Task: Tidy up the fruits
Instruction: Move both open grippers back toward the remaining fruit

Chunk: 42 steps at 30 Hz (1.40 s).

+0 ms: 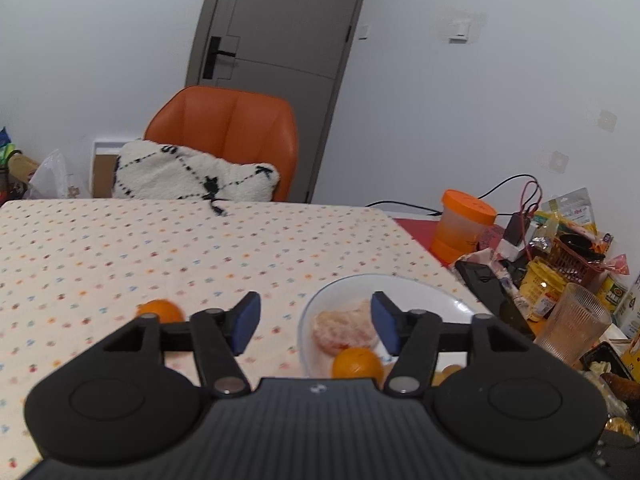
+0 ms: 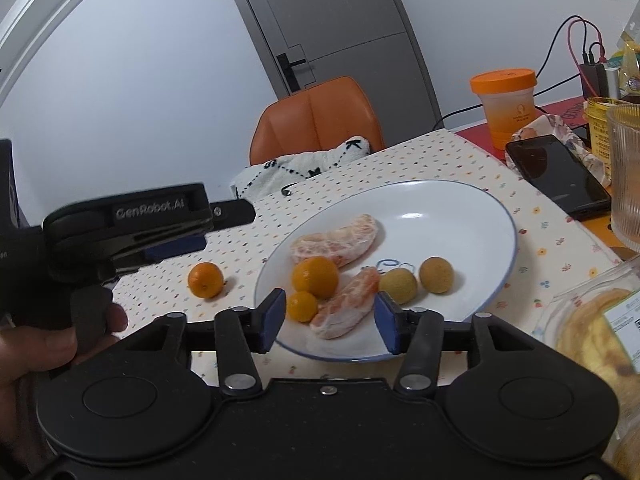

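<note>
A white plate [image 2: 460, 216] with a blue rim sits on the dotted tablecloth. It holds two peeled citrus segments [image 2: 340, 240], a larger orange [image 2: 316, 276], a small orange [image 2: 303, 306] and two brownish-green round fruits [image 2: 436, 274]. One loose orange [image 2: 206, 279] lies on the cloth left of the plate. My right gripper [image 2: 329, 318] is open above the plate's near edge, with a segment between its fingers but not touching them. My left gripper [image 1: 316, 320] is open and empty, between the loose orange [image 1: 160, 311] and the plate [image 1: 400, 284]. A hand [image 2: 40, 344] holds it.
Right of the plate lie a black phone [image 2: 556, 176], a ribbed glass [image 2: 626, 176], an orange-lidded cup [image 2: 506, 100] and packaged food [image 2: 592, 332]. An orange chair [image 1: 228, 128] with a white pillow [image 1: 188, 176] stands at the table's far edge. Cables run along the wall.
</note>
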### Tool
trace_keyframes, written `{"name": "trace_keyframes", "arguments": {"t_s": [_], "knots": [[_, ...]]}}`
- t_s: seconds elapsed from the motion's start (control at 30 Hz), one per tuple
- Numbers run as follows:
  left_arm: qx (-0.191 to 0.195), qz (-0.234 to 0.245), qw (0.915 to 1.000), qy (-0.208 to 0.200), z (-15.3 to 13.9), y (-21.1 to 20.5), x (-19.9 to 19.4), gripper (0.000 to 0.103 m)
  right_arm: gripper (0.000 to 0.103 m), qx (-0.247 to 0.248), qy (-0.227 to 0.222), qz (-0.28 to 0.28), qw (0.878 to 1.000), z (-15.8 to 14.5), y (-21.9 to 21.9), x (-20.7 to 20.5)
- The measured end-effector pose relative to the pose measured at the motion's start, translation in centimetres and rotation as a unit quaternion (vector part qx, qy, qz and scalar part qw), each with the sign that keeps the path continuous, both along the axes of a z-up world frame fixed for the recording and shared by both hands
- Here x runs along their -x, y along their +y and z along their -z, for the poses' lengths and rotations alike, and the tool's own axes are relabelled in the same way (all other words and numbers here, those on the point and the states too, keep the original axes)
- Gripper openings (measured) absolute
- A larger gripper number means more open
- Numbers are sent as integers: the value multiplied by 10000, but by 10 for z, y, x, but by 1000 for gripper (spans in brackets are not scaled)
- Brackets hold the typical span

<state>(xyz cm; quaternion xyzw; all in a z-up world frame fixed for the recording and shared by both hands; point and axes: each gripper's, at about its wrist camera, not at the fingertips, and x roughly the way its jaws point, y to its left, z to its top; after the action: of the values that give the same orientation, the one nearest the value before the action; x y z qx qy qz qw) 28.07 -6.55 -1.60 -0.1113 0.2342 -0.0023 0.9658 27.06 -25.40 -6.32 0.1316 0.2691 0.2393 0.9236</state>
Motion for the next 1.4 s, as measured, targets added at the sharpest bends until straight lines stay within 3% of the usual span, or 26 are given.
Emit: {"name": "trace_keyframes", "arguments": {"t_s": [0.1, 0.37, 0.47, 0.67, 1.4], "knots": [[-16, -80, 10000, 16, -1, 10, 9, 72, 55, 4, -33, -45, 10000, -3, 6, 4], [-97, -208, 9997, 21, -6, 34, 33, 91, 78, -49, -99, -132, 9999, -8, 23, 13], [-131, -298, 9994, 92, -7, 43, 40, 95, 89, -54, -131, -121, 9998, -10, 28, 16], [-103, -394, 9989, 237, -6, 59, 50, 100, 99, -29, -166, -94, 9998, -14, 34, 21], [49, -726, 9965, 400, 12, 125, 87, 102, 101, 176, -126, -513, 9984, -11, 85, 37]]}}
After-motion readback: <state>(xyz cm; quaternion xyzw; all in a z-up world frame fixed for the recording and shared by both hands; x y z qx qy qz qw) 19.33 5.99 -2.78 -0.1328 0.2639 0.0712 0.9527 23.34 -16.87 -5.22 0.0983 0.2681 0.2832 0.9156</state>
